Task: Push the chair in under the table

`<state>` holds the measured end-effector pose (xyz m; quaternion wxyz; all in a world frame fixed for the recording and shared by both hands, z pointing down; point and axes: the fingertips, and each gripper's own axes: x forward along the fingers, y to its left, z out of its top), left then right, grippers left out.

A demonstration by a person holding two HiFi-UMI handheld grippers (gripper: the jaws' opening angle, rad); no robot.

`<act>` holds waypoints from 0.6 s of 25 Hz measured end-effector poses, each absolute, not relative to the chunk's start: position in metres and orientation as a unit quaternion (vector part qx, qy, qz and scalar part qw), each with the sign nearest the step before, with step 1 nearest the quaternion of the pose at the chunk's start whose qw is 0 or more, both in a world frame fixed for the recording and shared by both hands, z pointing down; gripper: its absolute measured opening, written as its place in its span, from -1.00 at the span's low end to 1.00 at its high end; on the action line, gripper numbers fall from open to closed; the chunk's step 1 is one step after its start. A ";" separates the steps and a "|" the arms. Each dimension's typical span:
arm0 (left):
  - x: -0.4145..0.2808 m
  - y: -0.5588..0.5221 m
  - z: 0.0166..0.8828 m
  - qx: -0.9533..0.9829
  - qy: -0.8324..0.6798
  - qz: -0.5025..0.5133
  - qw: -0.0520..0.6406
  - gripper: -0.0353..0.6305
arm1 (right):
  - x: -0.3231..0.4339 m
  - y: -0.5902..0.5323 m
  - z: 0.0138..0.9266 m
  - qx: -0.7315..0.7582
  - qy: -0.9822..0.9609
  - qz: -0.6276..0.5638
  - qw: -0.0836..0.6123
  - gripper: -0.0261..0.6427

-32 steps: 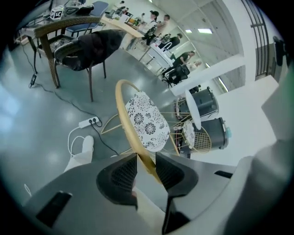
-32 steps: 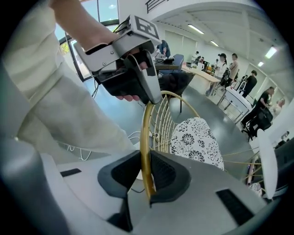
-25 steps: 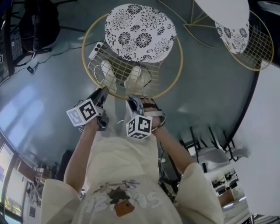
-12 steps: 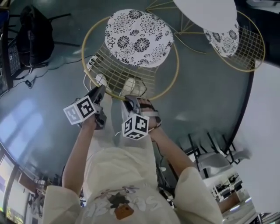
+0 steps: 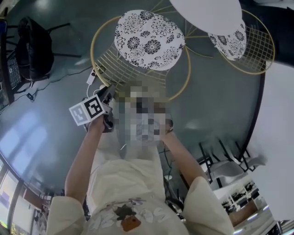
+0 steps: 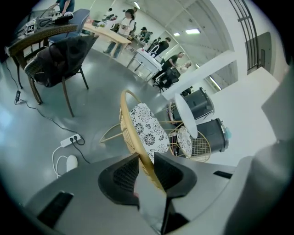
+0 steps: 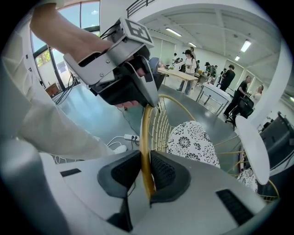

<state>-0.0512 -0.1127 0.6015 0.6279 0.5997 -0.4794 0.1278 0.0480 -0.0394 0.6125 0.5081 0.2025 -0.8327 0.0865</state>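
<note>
We note grey floor [image 5: 41,133] across the head view. A white round table [image 5: 206,13] sits top right. The chair [image 5: 149,39], gold wire with a flowered cushion, stands top centre, just beside the table's edge. Left gripper [image 6: 146,170] and right gripper [image 7: 146,172] each pinch the chair's back rim [image 7: 145,133], close together.

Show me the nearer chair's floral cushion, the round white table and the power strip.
nearer chair's floral cushion [image 5: 149,39]: head view, middle of the patterned pad.
round white table [image 5: 206,13]: head view, centre of its top.
power strip [image 6: 70,140]: left gripper view, its white body on the floor.
</note>
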 end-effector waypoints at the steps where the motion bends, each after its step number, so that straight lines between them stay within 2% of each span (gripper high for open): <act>1: -0.042 -0.124 0.601 0.602 -0.477 0.127 0.627 -0.57 | 0.056 -0.050 0.612 0.205 -0.832 0.089 0.508 -0.72; 15: -0.013 -0.167 0.601 0.620 -0.458 0.128 0.624 -0.57 | 0.083 -0.091 0.611 0.255 -0.820 0.091 0.505 -0.71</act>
